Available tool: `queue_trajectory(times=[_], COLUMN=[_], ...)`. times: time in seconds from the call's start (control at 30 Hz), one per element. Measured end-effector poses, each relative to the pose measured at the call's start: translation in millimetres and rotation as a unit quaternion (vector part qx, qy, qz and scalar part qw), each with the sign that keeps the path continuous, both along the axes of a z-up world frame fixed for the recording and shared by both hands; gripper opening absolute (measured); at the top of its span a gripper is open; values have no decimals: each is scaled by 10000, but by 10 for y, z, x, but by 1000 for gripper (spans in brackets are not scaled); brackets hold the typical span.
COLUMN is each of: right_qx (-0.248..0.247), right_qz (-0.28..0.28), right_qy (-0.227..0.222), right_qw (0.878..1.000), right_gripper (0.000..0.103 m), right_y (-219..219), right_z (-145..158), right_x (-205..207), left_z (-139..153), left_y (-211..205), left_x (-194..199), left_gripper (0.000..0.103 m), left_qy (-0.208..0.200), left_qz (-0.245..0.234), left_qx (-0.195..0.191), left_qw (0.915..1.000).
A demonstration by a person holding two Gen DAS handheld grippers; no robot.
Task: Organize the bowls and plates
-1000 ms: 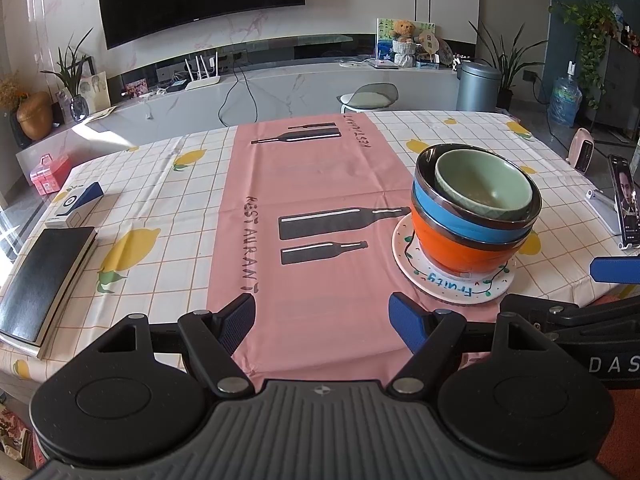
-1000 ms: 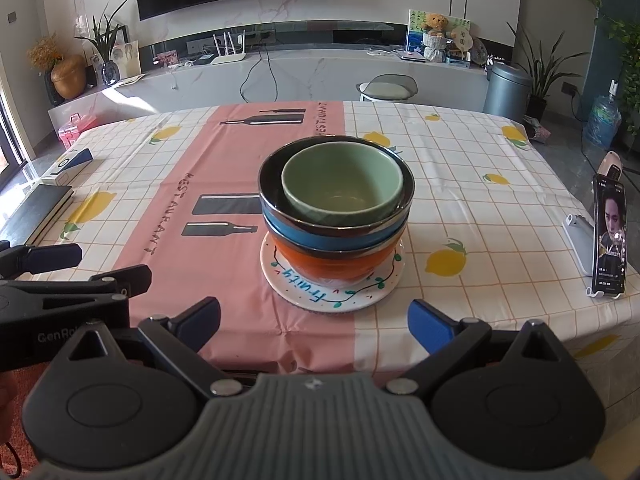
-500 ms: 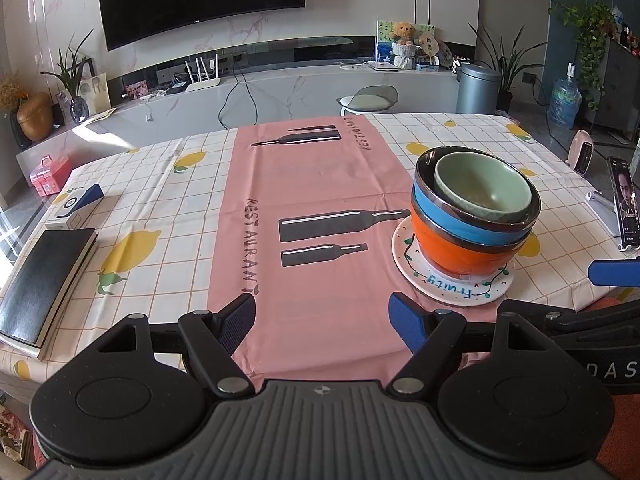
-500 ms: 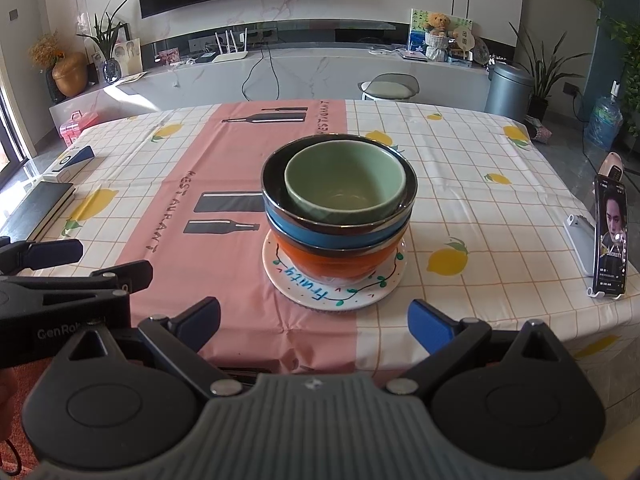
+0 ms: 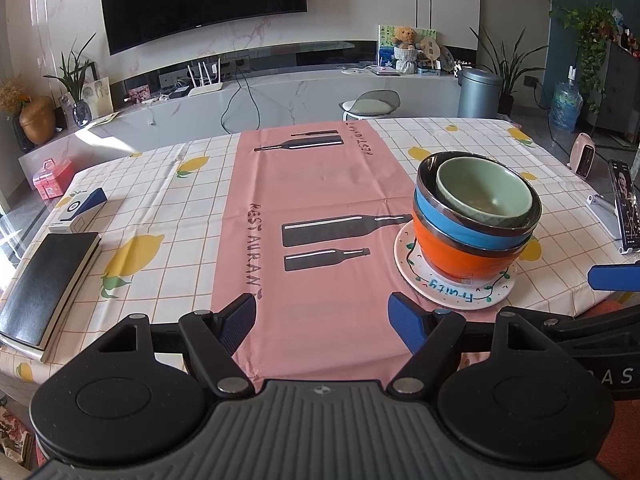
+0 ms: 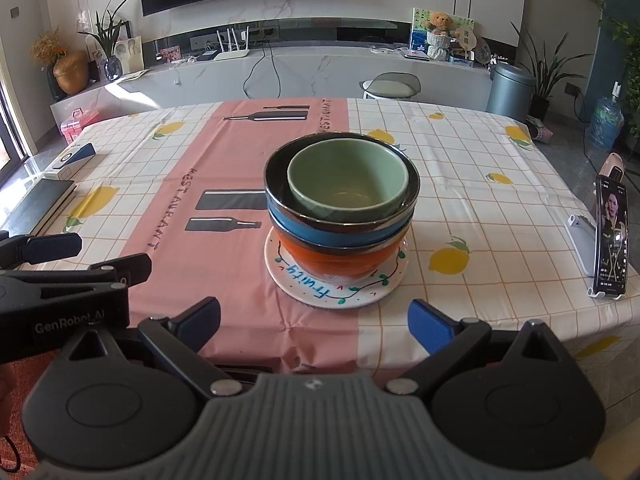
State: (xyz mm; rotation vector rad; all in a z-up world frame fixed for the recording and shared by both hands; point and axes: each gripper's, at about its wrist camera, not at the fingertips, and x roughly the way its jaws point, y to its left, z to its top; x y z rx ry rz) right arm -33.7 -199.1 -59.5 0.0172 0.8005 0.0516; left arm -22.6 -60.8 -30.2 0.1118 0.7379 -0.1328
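Note:
A stack of bowls stands on a white plate point(image 5: 452, 294) point(image 6: 308, 284) lettered "Fruity". An orange bowl point(image 5: 460, 256) point(image 6: 332, 260) is at the bottom, a blue bowl point(image 5: 444, 220) point(image 6: 320, 232) sits in it, and a pale green bowl point(image 5: 484, 196) point(image 6: 348, 180) is on top. My left gripper point(image 5: 324, 322) is open over the pink runner, short and left of the stack, holding nothing. My right gripper point(image 6: 316, 322) is open at the table's near edge, just in front of the plate, also empty.
A black book point(image 5: 44, 284) and a blue-white box point(image 5: 78, 210) lie at the table's left edge. A phone on a stand point(image 6: 610, 236) is at the right edge. The left gripper's body point(image 6: 60, 280) shows at left in the right wrist view.
Both grippers have drawn back slightly from the stack and stayed open. The bowls and plate have not moved.

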Motion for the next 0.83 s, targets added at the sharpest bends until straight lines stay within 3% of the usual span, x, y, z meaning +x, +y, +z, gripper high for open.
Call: queue_trajectory(times=[0.83], right_qx=[4], right_qz=[40], right_qy=[46], right_qw=[10000], right_gripper=[98], right_y=[2], right_z=[-16], right_x=[7], left_z=[14], left_y=[-4], left_x=[-36], left_gripper=[88], left_qy=[-237], left_qz=[47], left_qx=[36], left_qw=[9997])
